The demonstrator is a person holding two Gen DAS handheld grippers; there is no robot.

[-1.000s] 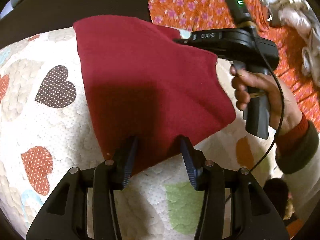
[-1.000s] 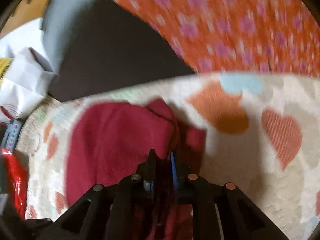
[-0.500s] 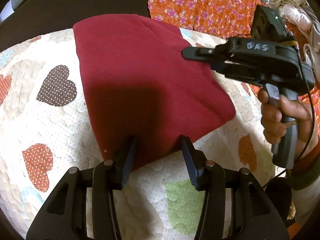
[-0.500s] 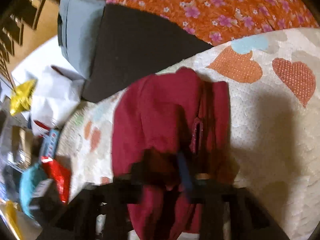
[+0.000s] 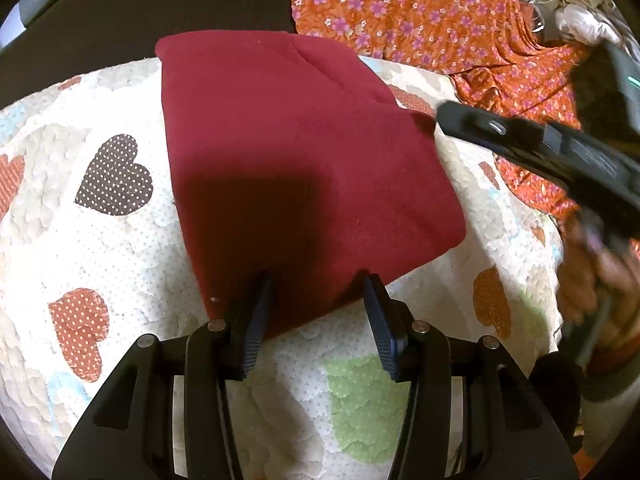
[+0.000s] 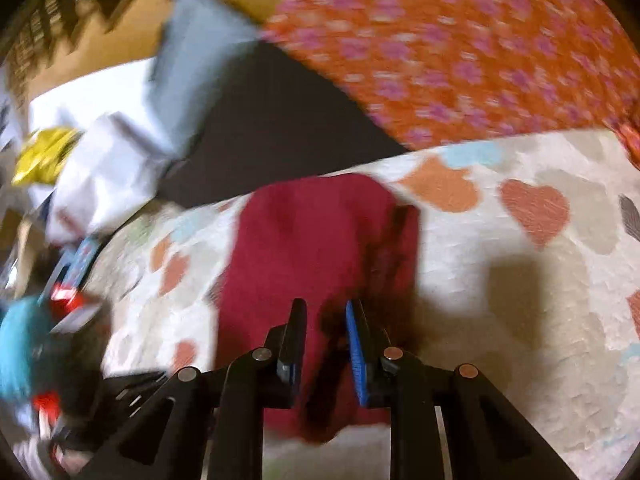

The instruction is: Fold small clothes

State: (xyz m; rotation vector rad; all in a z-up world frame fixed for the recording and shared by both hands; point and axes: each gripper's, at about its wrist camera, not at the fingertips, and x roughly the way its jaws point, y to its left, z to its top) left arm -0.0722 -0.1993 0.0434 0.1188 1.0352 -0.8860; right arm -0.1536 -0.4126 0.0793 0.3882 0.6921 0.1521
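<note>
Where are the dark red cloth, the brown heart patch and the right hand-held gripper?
dark red cloth [image 5: 288, 152], left wrist view, middle of its top layer.
brown heart patch [image 5: 114, 178], left wrist view, centre of the heart.
right hand-held gripper [image 6: 326, 312], right wrist view, midway between its fingertips.

I see a white quilt [image 5: 100, 264] with hearts, an orange floral cloth [image 5: 420, 12] behind it, a dark sheet [image 6: 272, 120], a grey pillow [image 6: 192, 44] and blurred clutter at left.
</note>
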